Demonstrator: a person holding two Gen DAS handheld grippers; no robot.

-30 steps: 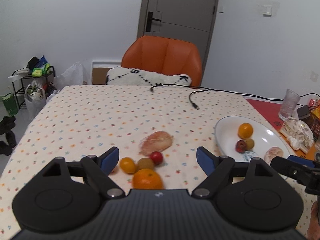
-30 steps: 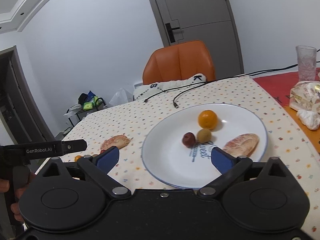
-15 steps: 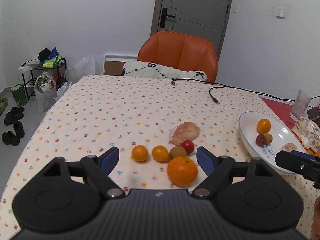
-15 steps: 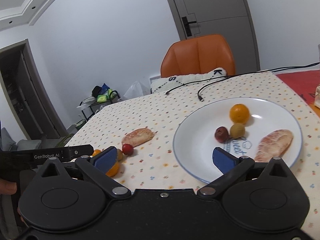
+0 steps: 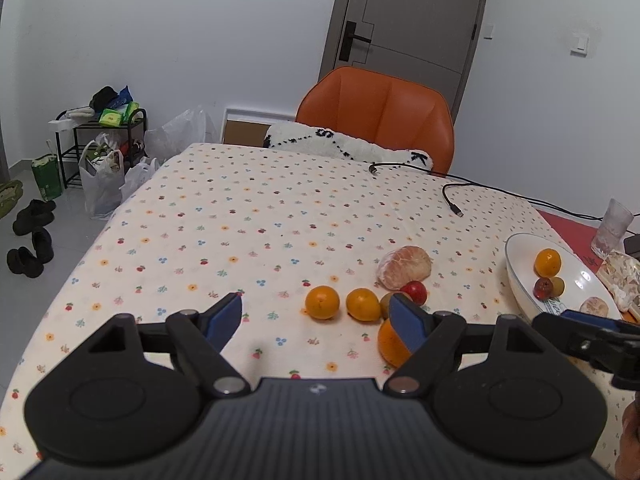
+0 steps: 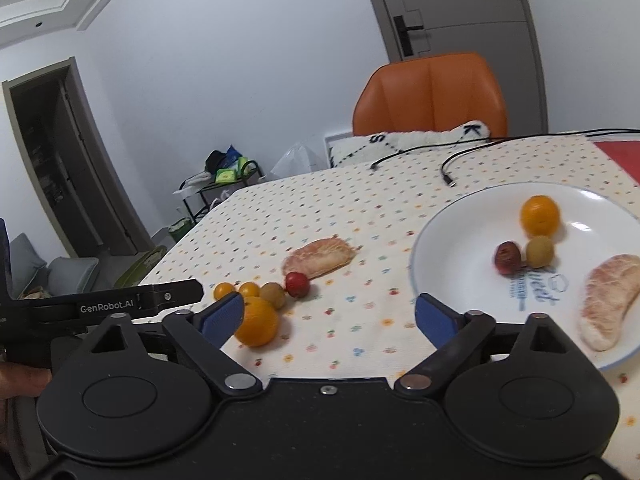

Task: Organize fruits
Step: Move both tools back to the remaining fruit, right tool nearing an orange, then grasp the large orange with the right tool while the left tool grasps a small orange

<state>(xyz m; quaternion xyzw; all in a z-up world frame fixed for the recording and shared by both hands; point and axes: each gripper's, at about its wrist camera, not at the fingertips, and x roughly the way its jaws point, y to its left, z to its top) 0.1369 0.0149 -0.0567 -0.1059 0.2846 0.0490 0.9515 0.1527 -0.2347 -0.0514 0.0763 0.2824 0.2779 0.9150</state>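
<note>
Left gripper [image 5: 316, 318] wide open, nothing between the blue pads, hovering low over the flowered surface [image 5: 248, 216] at the lower centre of the left wrist view. Right gripper [image 6: 330, 318] likewise spread wide and empty, lower centre of the right wrist view, above bare cloth between the loose fruit and the white plate [image 6: 452, 240].

Loose fruit clustered right of centre in the left wrist view: large orange [image 5: 390, 344] partly hidden behind the right blue pad; just above it a row of two small oranges [image 5: 322, 302] [image 5: 363, 304], a brownish-green kiwi [image 5: 386, 304] and a red fruit [image 5: 414, 291], the last three touching or nearly so. Peeled pomelo segment [image 5: 405, 267] just above the red fruit. In the right wrist view, same cluster at lower left, the large orange beside the left blue pad.

White plate at the right edge of both views, holding a small orange [image 6: 539, 215], a dark red fruit [image 6: 507, 257] and a greenish fruit [image 6: 539, 252] side by side, and a second pomelo segment [image 6: 608, 300] at the far right. Blue lettering on the plate, partly covered.

Upper centre of the left wrist view: orange chair [image 5: 380, 116] with a white cushion [image 5: 344, 148] behind the surface; black cables [image 5: 452, 196] trailing across the far right part of the cloth. Cluttered rack [image 5: 100, 136] and bags at middle left, shoes on the floor below.
</note>
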